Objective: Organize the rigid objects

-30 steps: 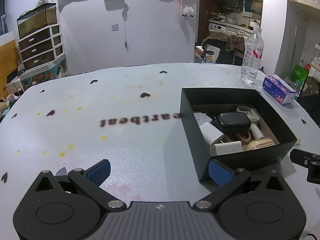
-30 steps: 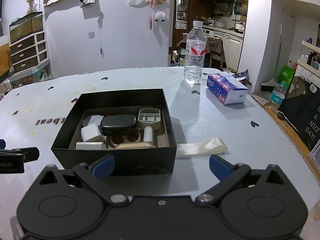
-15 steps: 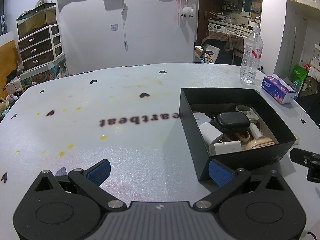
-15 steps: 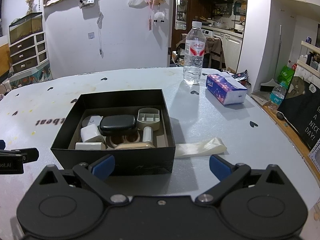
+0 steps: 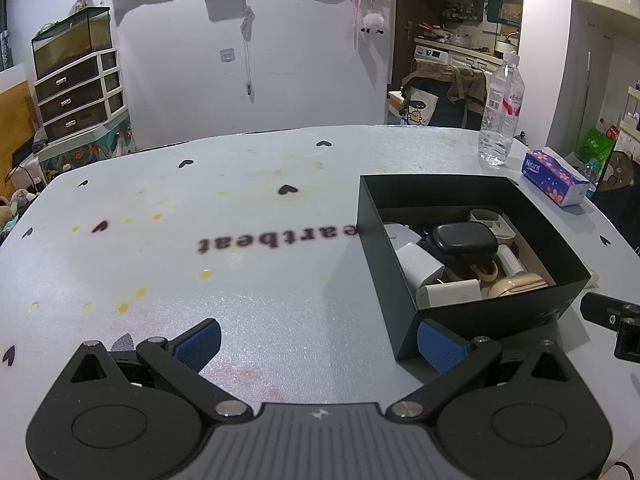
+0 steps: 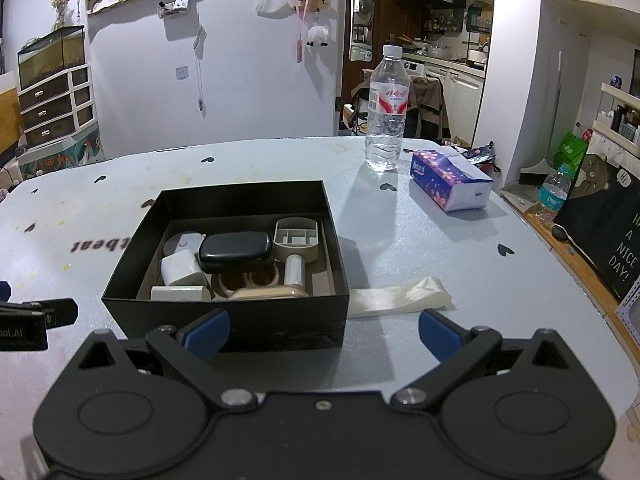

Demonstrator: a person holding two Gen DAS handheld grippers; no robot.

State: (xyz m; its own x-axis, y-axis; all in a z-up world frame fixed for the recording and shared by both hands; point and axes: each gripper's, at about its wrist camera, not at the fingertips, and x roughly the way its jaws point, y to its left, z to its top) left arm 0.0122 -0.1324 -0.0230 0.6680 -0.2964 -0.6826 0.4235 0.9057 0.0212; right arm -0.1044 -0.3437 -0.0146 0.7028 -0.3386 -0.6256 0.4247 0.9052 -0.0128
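The black box (image 6: 224, 320) sits on the counter (image 6: 400, 248), filled with a dark case (image 6: 236, 251), white chargers (image 6: 182, 267) and a beige tray (image 6: 297, 238). Left tongs (image 5: 318, 342) and right tongs (image 6: 324, 330) are released, empty, just before the box.

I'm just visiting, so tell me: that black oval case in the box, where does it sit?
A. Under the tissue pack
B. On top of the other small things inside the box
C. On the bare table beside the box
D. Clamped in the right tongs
B: the black oval case rests on the other small items inside the black box, and both tongs are open and hold nothing.
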